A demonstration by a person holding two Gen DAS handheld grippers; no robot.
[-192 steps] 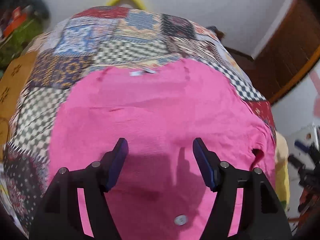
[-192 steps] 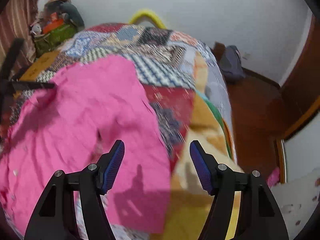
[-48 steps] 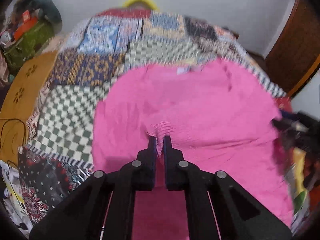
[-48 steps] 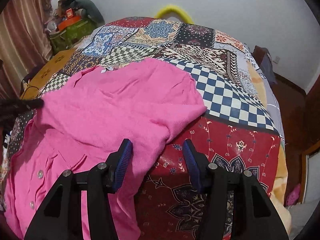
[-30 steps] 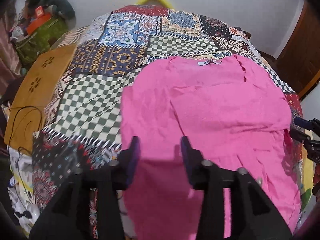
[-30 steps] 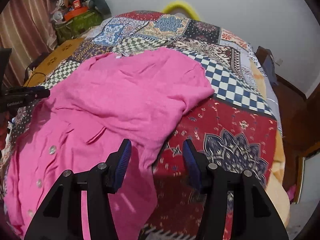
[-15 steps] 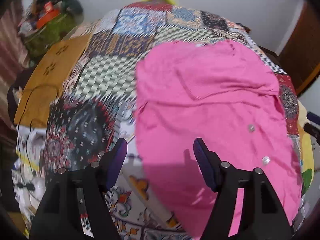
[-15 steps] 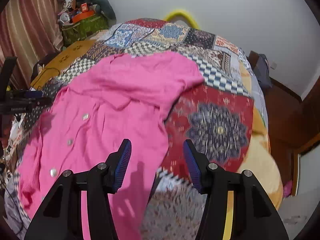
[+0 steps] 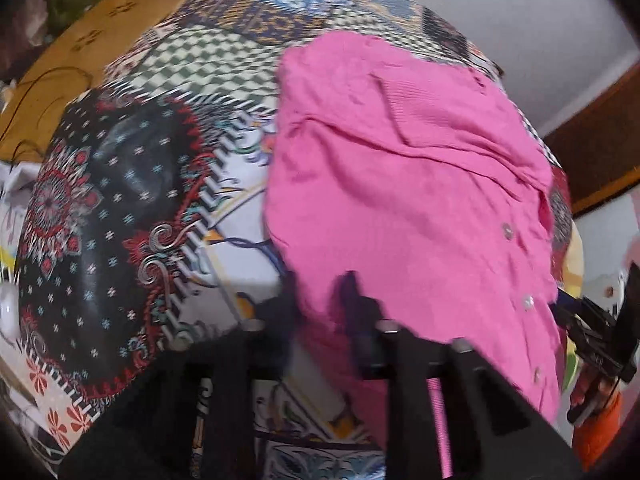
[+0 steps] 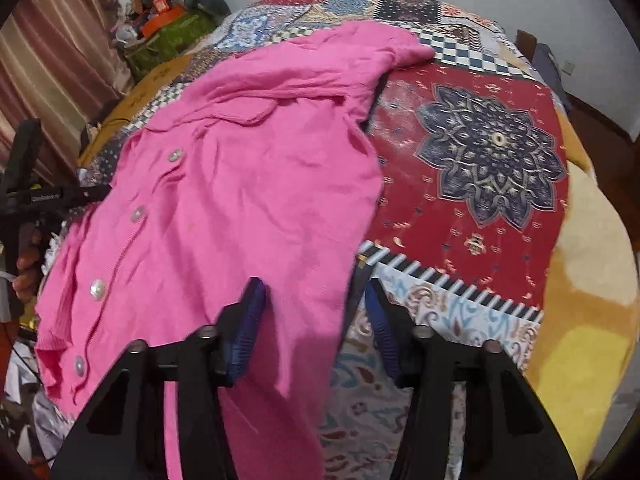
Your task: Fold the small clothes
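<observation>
A: Cardigan (image 10: 248, 200), bright pink with a row of pale buttons (image 10: 97, 290), lies spread across a patchwork quilt (image 10: 492, 152) on a bed, its hem hanging toward the near edge.

B: Where are the two grippers?

A: Both point steeply down at the hem. The left gripper (image 9: 320, 300) is at the cardigan's near left corner. Its picture is blurred by motion; its jaws are closing, with the pink edge between them, and whether the pads already press the cloth cannot be told.

B: And the right one?

A: The right gripper (image 10: 316, 320) sits at the near right corner. Its jaws are closing too, with a fold of pink fabric between them, but a gap shows beside each blue pad (image 10: 246, 320), so the cloth is not yet pinched.

B: Anything else?

A: A green bag (image 10: 168, 40) stands beyond the bed, near a striped curtain (image 10: 48, 72).
</observation>
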